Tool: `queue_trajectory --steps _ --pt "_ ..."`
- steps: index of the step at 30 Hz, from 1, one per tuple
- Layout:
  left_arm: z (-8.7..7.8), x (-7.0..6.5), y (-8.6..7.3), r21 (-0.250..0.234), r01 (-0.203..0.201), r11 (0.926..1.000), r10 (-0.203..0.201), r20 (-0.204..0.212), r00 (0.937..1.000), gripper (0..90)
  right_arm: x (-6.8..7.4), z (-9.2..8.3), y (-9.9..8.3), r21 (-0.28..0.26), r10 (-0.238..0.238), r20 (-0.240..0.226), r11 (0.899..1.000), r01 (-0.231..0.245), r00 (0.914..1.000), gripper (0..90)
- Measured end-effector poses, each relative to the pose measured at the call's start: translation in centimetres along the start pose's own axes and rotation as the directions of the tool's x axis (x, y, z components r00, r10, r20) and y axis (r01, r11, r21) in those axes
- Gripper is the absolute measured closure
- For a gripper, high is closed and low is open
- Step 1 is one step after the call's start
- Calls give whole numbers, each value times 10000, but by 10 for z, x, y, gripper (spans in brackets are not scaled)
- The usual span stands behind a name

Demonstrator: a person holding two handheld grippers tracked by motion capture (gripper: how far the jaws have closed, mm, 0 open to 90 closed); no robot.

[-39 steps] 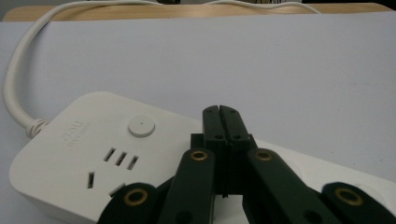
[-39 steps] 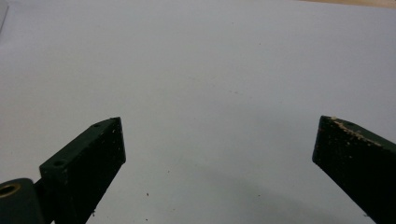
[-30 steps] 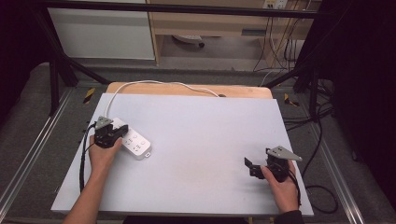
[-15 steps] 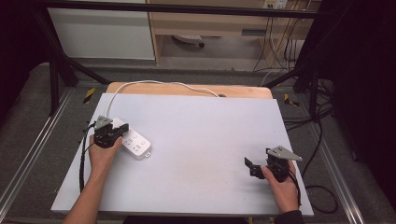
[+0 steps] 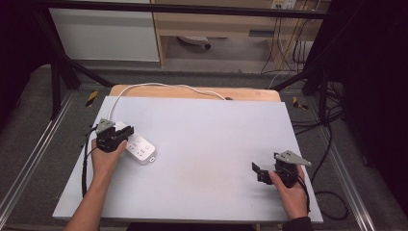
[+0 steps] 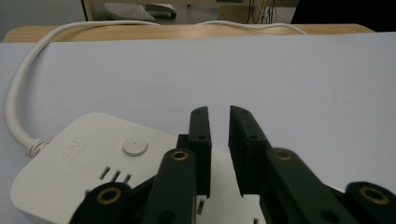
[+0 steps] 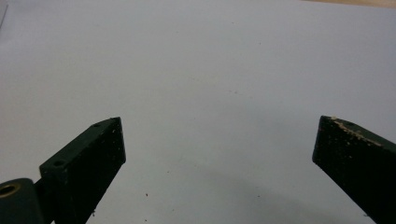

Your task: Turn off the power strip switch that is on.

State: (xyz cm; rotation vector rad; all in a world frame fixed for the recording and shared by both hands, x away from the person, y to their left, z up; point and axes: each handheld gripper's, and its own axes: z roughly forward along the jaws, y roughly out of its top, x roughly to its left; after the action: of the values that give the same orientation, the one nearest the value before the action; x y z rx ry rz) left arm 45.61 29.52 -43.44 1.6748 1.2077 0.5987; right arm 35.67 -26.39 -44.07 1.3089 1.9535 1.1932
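Note:
A white power strip [image 5: 139,148] lies flat at the left of the white tabletop [image 5: 216,130], its round button [image 6: 135,145] facing up. My left gripper [image 5: 111,137] rests right over the strip's near end. Its jaws are almost together, with a thin empty gap at the left gripper [image 6: 218,112] tips and nothing held. My right gripper [image 5: 259,171] sits low over bare table at the front right. In the right gripper view the right gripper [image 7: 222,126] stands wide open with only table surface between its jaws.
The strip's white cable [image 5: 163,86] runs from its far end along the back of the table and over the wooden edge [image 5: 192,92]. Black frame posts and loose cables stand beyond the table at the right [image 5: 327,96].

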Motion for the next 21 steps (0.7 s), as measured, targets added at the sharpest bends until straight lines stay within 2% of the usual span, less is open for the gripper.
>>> queue_trajectory --steps 7,14,18,21 --pt "-3 -3 4 -54 -72 10000 72 98 9999 726 0 0 0 -7 8 4 10000 -8 10000 30" --pt "-5 -13 10 -209 -224 9995 230 330 9992 666 0 0 0 2 -5 16 10000 5 10000 30" --pt "-7 -19 14 -316 -210 9993 226 506 9985 606 -1 1 0 1 -20 19 10000 20 10000 30" --pt "-9 -26 18 -409 -358 9985 378 494 9981 532 -1 0 0 -9 -2 16 10000 2 10000 30"
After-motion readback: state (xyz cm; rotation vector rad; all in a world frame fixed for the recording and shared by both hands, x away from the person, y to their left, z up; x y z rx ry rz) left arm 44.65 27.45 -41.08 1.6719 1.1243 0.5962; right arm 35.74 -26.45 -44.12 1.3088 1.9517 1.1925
